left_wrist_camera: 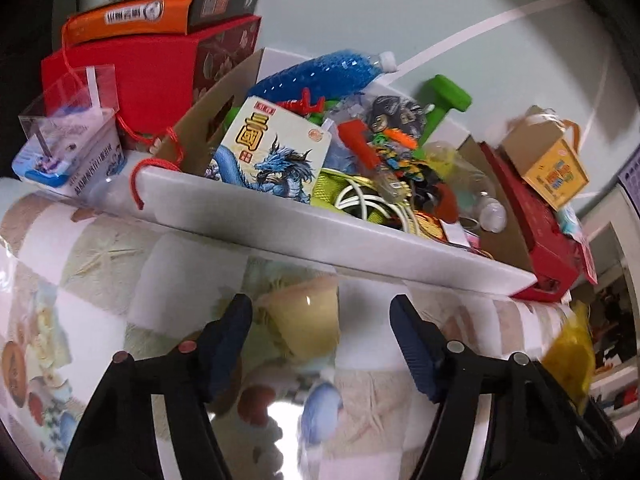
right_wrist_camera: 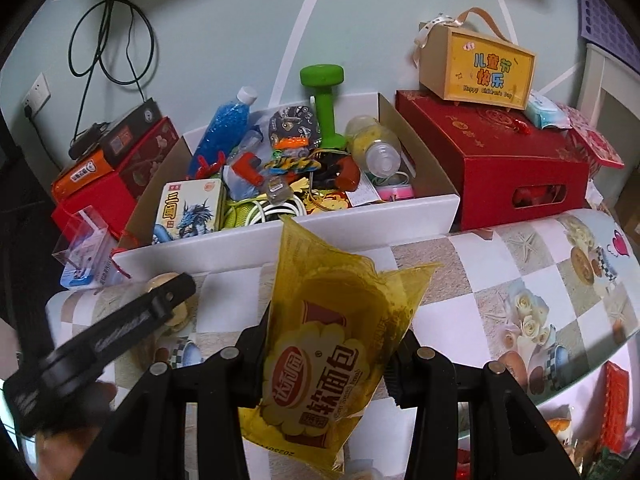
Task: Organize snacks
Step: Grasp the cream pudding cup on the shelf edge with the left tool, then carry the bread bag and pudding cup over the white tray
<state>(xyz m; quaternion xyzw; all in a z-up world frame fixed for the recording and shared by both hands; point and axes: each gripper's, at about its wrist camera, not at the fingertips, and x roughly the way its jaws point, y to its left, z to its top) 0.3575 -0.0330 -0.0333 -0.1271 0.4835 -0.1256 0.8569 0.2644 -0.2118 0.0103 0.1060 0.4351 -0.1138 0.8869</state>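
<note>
A white cardboard box (right_wrist_camera: 360, 224) is seen at the centre, crammed with clutter: a green dumbbell (right_wrist_camera: 326, 100) at twelve o'clock, a blue bottle (right_wrist_camera: 222, 128) at eleven, a dragon-printed tin (right_wrist_camera: 190, 210) at nine. A red gift box (right_wrist_camera: 504, 160) is set at three o'clock, topped by a yellow handled box (right_wrist_camera: 480, 68). A patterned tablecloth (right_wrist_camera: 540, 280) is spread beneath.

The near tablecloth (right_wrist_camera: 500, 276) has open room to move. The far side is blocked by the full white box (right_wrist_camera: 320, 232) and red box (right_wrist_camera: 516, 168).
</note>
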